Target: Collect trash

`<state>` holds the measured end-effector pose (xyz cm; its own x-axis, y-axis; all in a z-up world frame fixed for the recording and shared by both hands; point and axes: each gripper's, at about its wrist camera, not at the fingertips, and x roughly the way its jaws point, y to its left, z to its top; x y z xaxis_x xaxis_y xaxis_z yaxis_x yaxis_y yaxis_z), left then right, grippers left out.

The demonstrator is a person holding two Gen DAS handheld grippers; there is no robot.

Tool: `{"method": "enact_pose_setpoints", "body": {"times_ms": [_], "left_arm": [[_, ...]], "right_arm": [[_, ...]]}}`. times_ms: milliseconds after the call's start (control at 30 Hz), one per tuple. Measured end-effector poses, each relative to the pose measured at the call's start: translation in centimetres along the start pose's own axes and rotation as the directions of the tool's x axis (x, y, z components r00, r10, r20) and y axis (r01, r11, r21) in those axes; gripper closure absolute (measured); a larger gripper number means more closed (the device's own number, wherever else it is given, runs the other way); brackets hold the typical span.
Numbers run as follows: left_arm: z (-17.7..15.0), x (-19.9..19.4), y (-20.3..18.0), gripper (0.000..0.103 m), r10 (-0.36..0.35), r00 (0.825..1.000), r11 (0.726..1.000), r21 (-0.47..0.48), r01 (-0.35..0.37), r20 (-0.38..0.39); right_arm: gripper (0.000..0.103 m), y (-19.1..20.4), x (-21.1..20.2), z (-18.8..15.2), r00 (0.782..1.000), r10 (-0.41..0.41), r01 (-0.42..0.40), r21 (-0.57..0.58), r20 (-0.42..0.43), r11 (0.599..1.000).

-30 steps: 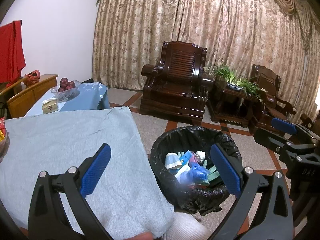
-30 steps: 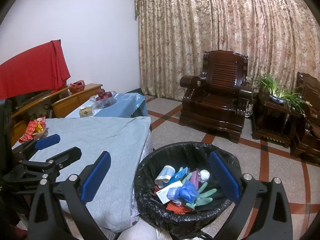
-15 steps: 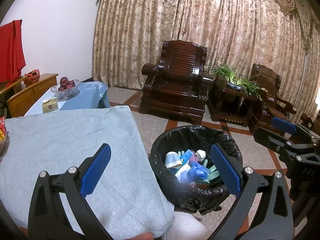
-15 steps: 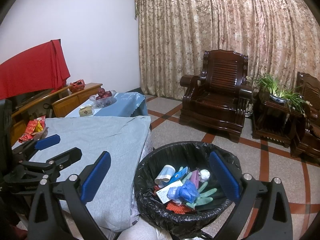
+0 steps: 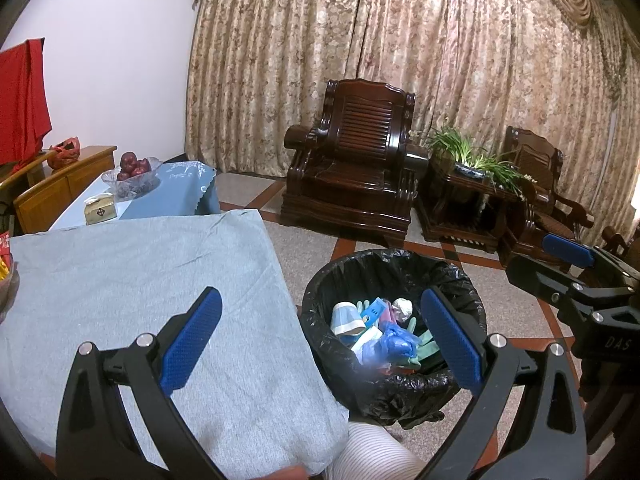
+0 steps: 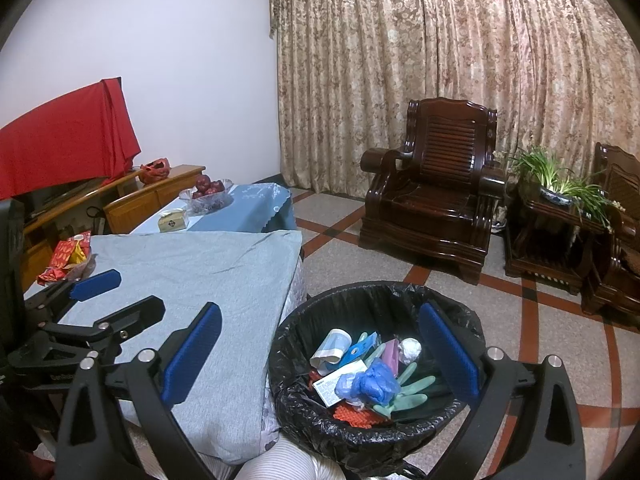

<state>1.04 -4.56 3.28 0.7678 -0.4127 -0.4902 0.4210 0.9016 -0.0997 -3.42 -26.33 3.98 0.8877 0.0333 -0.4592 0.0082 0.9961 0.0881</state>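
Note:
A round bin with a black liner (image 5: pixel 404 264) (image 6: pixel 360 296) stands on the floor beside the table. It holds trash: a paper cup (image 6: pixel 332 346), a blue bag (image 6: pixel 374 384), green gloves (image 6: pixel 412 390), crumpled paper (image 6: pixel 412 347). My left gripper (image 5: pixel 320 334) is open and empty, held above the table corner and the bin. My right gripper (image 6: pixel 320 350) is open and empty, above the bin's near rim. The right gripper shows at the right edge of the left wrist view (image 5: pixel 576 276); the left gripper shows at the left of the right wrist view (image 6: pixel 96 304).
A table under grey cloth (image 5: pixel 132 276) (image 6: pixel 208 272) fills the left. Red snack packets (image 6: pixel 70 254) lie at its far left. Behind it are a blue-clothed table with a fruit bowl (image 5: pixel 134 172) and a small box (image 5: pixel 100 210). Dark wooden armchairs (image 5: pixel 360 168) and a plant (image 5: pixel 472 156) stand by the curtain.
Both grippers have stayed open and almost still. The views have shifted only slightly.

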Motion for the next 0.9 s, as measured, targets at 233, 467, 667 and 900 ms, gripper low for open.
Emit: {"method": "enact_pose_setpoints", "body": {"times_ms": [233, 467, 667, 900], "left_arm": [[0.05, -0.06, 0.07, 0.006, 0.000, 1.000, 1.000, 0.000, 0.000, -0.001], [0.21, -0.06, 0.02, 0.006, -0.001, 1.000, 1.000, -0.002, 0.001, -0.001], [0.12, -0.01, 0.02, 0.006, 0.000, 1.000, 1.000, -0.001, 0.000, -0.001], [-0.03, -0.01, 0.05, 0.006, 0.001, 1.000, 1.000, -0.001, -0.001, -0.002]], "right_arm": [[0.006, 0.02, 0.06, -0.11, 1.000, 0.000, 0.000, 0.000, -0.001, 1.000], [0.006, 0.00, 0.06, -0.04, 1.000, 0.001, -0.001, 0.000, -0.002, 1.000], [0.006, 0.01, 0.05, 0.02, 1.000, 0.001, -0.001, 0.000, -0.002, 1.000], [0.006, 0.08, 0.09, -0.04, 1.000, 0.001, -0.001, -0.001, -0.003, 1.000]]}}
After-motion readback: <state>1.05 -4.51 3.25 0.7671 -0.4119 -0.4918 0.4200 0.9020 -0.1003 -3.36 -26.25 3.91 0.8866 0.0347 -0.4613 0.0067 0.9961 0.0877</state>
